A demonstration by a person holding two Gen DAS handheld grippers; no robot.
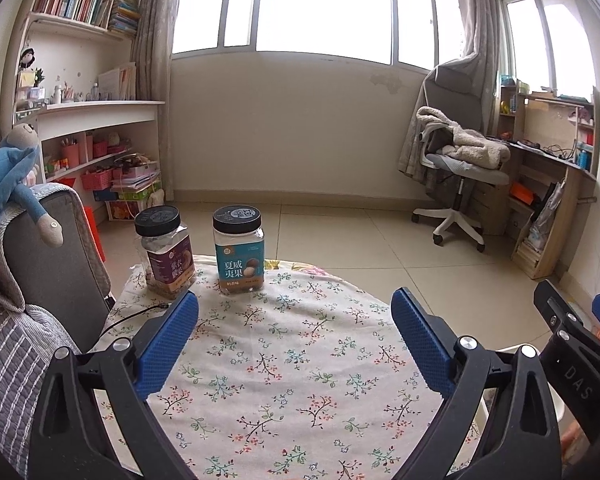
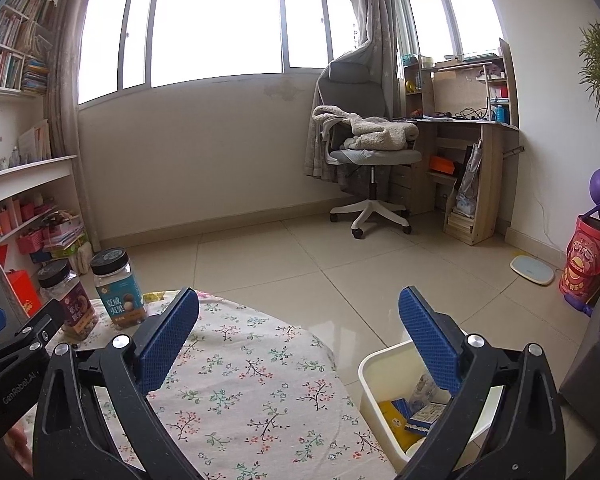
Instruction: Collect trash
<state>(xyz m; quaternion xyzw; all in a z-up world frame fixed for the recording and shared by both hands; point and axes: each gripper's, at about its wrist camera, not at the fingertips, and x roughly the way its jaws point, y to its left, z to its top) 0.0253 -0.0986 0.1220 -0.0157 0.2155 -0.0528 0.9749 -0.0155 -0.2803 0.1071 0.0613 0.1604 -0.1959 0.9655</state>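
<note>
A round table with a floral cloth [image 1: 284,360] [image 2: 240,392] lies below both grippers. A white trash bin [image 2: 384,364] stands on the floor right of the table and holds several wrappers and small packets [image 2: 416,412]. My left gripper [image 1: 295,308] is open and empty over the table's middle. My right gripper [image 2: 299,304] is open and empty, its right finger above the bin and its left finger above the table's right edge. The right gripper's body shows at the left wrist view's right edge [image 1: 572,336].
Two black-lidded snack jars, one purple-labelled [image 1: 166,250] [image 2: 70,304] and one teal-labelled [image 1: 239,250] [image 2: 118,290], stand at the table's far left. A black cable [image 1: 136,314] lies by them. A grey sofa arm [image 1: 48,264] with a plush toy borders the left. An office chair [image 2: 370,156] and desk stand far right.
</note>
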